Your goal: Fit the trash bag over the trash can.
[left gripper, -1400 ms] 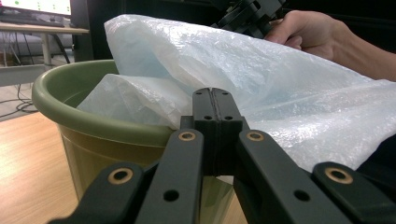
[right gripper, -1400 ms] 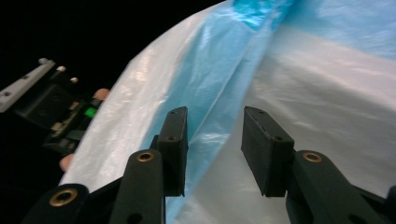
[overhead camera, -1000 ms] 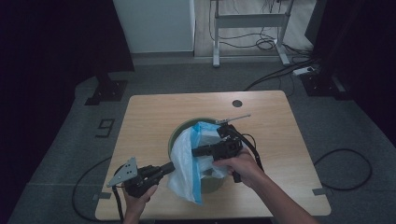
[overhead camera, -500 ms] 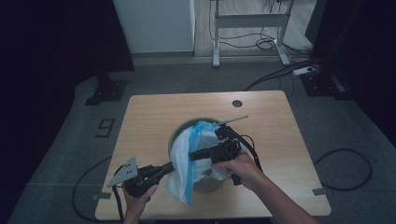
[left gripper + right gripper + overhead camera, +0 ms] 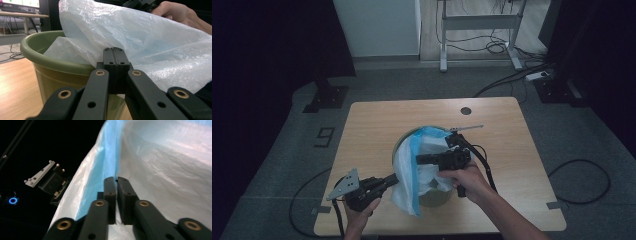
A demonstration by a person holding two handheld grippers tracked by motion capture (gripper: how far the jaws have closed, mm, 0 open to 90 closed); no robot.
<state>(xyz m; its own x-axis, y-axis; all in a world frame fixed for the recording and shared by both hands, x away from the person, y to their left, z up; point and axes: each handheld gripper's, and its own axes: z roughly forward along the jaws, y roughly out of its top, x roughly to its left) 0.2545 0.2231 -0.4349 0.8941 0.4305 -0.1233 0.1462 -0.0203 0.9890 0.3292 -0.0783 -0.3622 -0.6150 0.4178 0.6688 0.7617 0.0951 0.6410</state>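
Two grippers pull a bag at the bin

The left gripper (image 5: pixel 391 179) pinches the near left side of the bag (image 5: pixel 412 175), jaws tight together. The right gripper (image 5: pixel 421 159) is clamped on the bag's blue edge. The bag sits in the green bin (image 5: pixel 37 50), mid-table (image 5: pixel 372 125).

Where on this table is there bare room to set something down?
The table is bare along its far edge by the round hole, and at its left and right sides. It is crowded at the near middle: green bin, plastic bag, left gripper, right gripper.
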